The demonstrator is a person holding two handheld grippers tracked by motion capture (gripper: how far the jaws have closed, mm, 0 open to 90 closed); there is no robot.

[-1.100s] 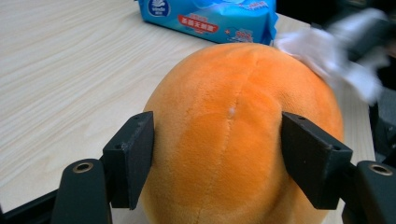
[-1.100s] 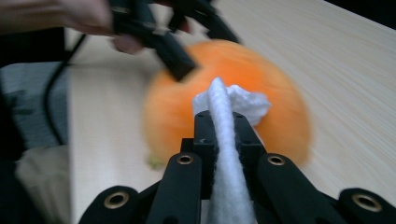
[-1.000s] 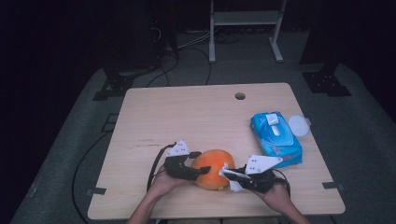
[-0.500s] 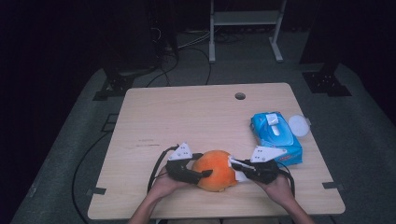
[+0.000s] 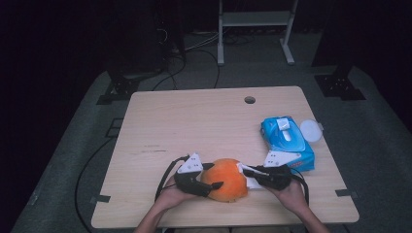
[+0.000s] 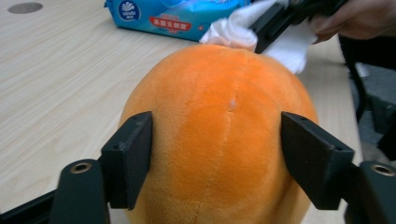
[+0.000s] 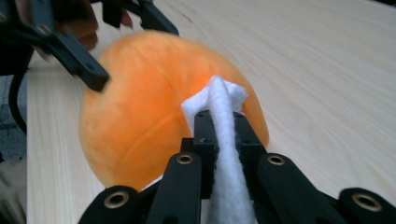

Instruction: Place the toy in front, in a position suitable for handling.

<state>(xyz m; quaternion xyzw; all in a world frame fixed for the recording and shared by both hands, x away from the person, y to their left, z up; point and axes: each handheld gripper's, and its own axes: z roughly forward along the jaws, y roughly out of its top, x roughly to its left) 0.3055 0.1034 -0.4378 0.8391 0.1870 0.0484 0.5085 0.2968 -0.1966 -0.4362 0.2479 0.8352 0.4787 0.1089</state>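
High view: one orange plush ball (image 5: 226,179) sits near the worktop's (image 5: 194,126) front edge, one blue wipe pack (image 5: 286,141) and one white lid (image 5: 311,130) to its right. Left tool (image 5: 210,175) grips the ball between wide-set jaws; right tool (image 5: 243,169) pinches one white wipe (image 7: 223,140) against it. Pack's label is too small to read.

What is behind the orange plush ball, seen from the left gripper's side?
Behind the orange plush ball a white wipe pinched in the right gripper presses against its far side, with the blue wipes pack beyond. Where the wipe meets the ball is hidden by the ball itself.
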